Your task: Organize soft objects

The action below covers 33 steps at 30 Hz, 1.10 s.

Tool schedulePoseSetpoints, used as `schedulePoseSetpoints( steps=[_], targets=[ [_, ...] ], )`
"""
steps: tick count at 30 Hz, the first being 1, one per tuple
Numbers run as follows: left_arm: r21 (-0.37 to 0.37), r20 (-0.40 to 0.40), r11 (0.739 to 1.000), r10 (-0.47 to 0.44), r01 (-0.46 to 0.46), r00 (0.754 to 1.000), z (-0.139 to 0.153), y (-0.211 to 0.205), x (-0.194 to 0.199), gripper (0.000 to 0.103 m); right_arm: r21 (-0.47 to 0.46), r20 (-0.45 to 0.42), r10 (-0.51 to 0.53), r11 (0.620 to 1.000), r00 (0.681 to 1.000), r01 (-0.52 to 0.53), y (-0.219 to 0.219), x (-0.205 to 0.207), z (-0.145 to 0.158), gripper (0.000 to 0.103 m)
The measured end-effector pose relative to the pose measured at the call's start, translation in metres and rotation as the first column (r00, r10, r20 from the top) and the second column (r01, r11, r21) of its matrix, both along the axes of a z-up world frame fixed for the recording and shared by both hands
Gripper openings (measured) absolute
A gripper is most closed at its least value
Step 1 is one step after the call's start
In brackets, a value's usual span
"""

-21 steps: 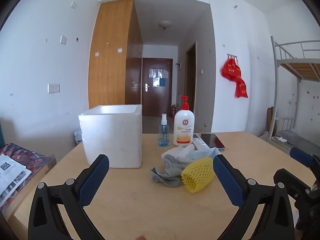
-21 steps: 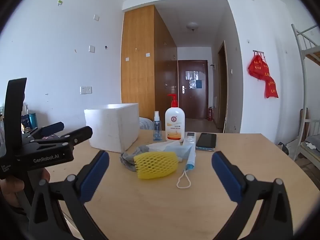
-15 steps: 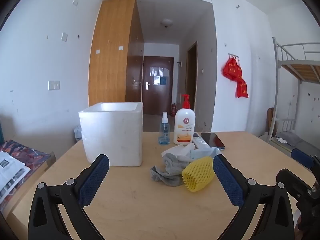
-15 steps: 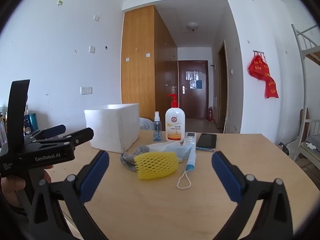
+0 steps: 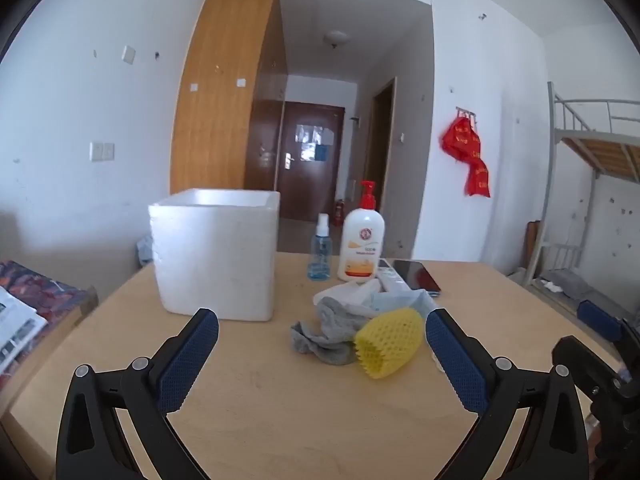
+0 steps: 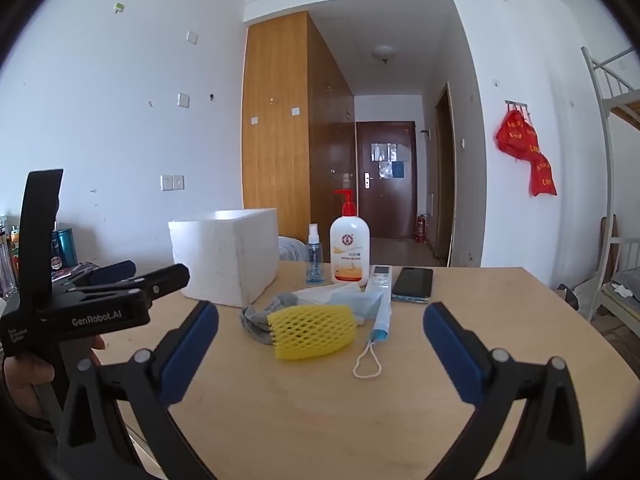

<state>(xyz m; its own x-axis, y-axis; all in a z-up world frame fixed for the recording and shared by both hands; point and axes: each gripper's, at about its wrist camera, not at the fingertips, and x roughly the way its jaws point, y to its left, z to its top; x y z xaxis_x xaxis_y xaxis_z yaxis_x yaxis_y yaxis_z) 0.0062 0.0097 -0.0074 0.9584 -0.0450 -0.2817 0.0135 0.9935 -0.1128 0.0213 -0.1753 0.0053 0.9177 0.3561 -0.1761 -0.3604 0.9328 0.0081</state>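
A yellow foam net sleeve [image 5: 390, 347] [image 6: 312, 332] lies on the wooden table beside a grey sock [image 5: 325, 334] [image 6: 260, 318], a white cloth [image 5: 344, 294] and a face mask [image 6: 380, 318] with a loose ear loop. A white foam box [image 5: 218, 252] [image 6: 228, 254] stands open-topped at the left. My left gripper [image 5: 322, 356] is open and empty, short of the pile; it also shows in the right wrist view [image 6: 132, 280]. My right gripper [image 6: 320, 344] is open and empty in front of the sleeve.
A lotion pump bottle [image 5: 362, 242] [image 6: 349, 246], a small spray bottle [image 5: 320, 252], a remote [image 6: 379, 276] and a phone [image 5: 416, 276] [image 6: 412, 284] stand behind the pile. Magazines [image 5: 24, 308] lie left of the table. A bunk bed [image 5: 592, 200] is at the right.
The left gripper has tilted slightly, so the scene sits a little higher in its view. The right gripper has barely moved. Both stay open.
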Motion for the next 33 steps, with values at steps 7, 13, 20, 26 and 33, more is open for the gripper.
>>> schedulePoseSetpoints(
  steps=[7,13,20,26,33],
  targets=[
    [0.02,0.013,1.0,0.004,-0.005,1.0,0.0005,-0.0057,-0.0019,0.103,-0.003,-0.003,0.001,1.0,1.0,-0.001,0.0002,-0.0013,0.0013,0.103],
    [0.019,0.035,1.0,0.001,-0.001,0.999,0.0035,-0.0042,-0.0042,0.103,-0.007,-0.005,-0.002,1.0,1.0,0.002,0.0027,0.0012,-0.0018,0.103],
    [0.035,0.037,0.999,0.024,-0.026,0.999,0.0039,-0.0032,-0.0051,0.103,-0.008,-0.009,-0.008,1.0,1.0,0.008,0.0021,0.0012,-0.0022,0.103],
    [0.042,0.036,0.998,0.042,-0.044,0.998,0.0051,-0.0023,-0.0038,0.103,-0.011,-0.015,-0.011,1.0,1.0,0.011,0.0038,0.0025,-0.003,0.103],
    [0.045,0.035,0.998,0.041,-0.042,0.999,0.005,-0.0017,-0.0028,0.103,-0.012,-0.015,-0.013,1.0,1.0,0.013,0.0041,0.0037,-0.0037,0.103]
  ],
)
